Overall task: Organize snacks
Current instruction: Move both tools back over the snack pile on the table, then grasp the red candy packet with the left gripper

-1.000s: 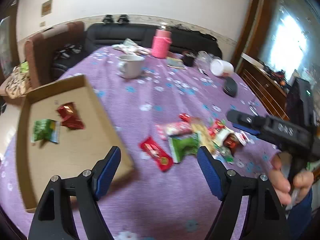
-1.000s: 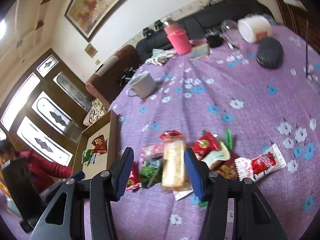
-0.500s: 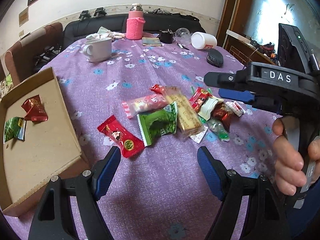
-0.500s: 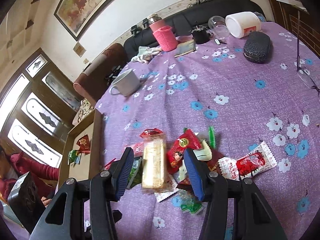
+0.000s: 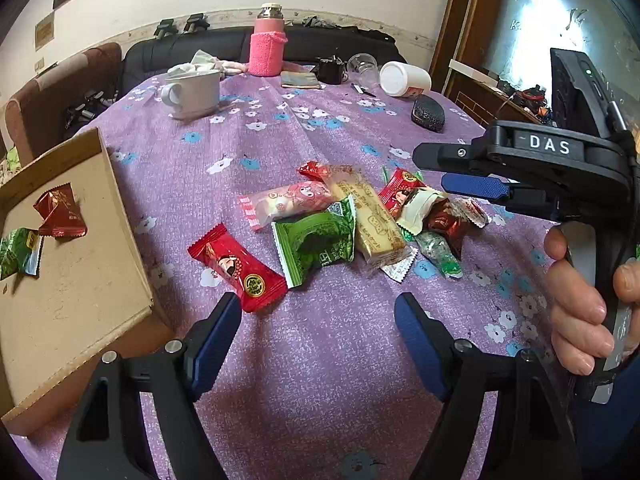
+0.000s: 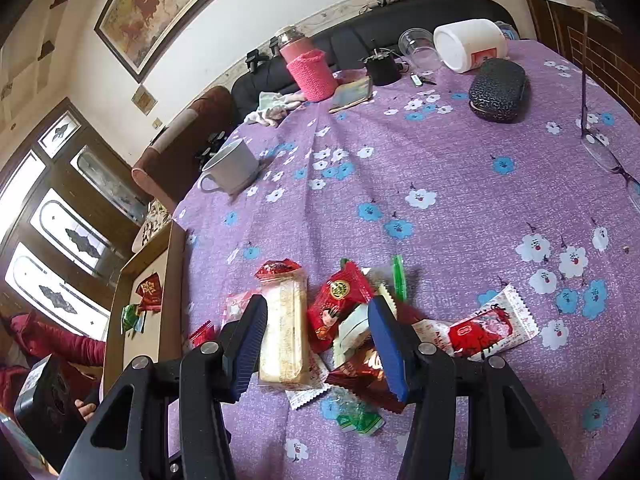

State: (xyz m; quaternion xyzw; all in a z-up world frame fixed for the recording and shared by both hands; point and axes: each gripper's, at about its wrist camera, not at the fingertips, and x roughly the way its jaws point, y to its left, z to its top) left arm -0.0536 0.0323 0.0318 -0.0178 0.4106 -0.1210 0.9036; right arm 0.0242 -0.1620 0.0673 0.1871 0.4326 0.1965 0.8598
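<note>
Lower and closer than a second ago, the left gripper (image 5: 318,320) now hangs just short of the snack pile, and the cardboard tray (image 5: 120,216) has slid toward the left edge of its view; the right gripper (image 6: 318,332) has also edged in over the pile.

Purple flowered cloth covers the desk (image 5: 320,360). On its left side sits the cardboard tray, holding a dark red wrapped sweet (image 5: 60,212) and a green packet (image 5: 18,250) side by side.

Near the desk's middle the loose snacks lie bunched together: a long pale biscuit pack (image 5: 370,216), a green wrapper (image 5: 320,240) touching its left side, a pink packet (image 5: 286,204) behind that, and a red candy wrapper (image 5: 236,266) nearest the left fingers (image 5: 216,340). These fingers stand wide apart with nothing between them.

From the right wrist view, the right fingers (image 6: 386,340) are also parted and grip nothing; between them show the biscuit pack, a red packet (image 6: 340,300) and a white wrapper (image 6: 352,332). A red-and-white sachet (image 6: 486,328) lies just to the right.

Farther back stand a white mug (image 5: 196,92) and a pink-sleeved flask (image 5: 268,46).
</note>
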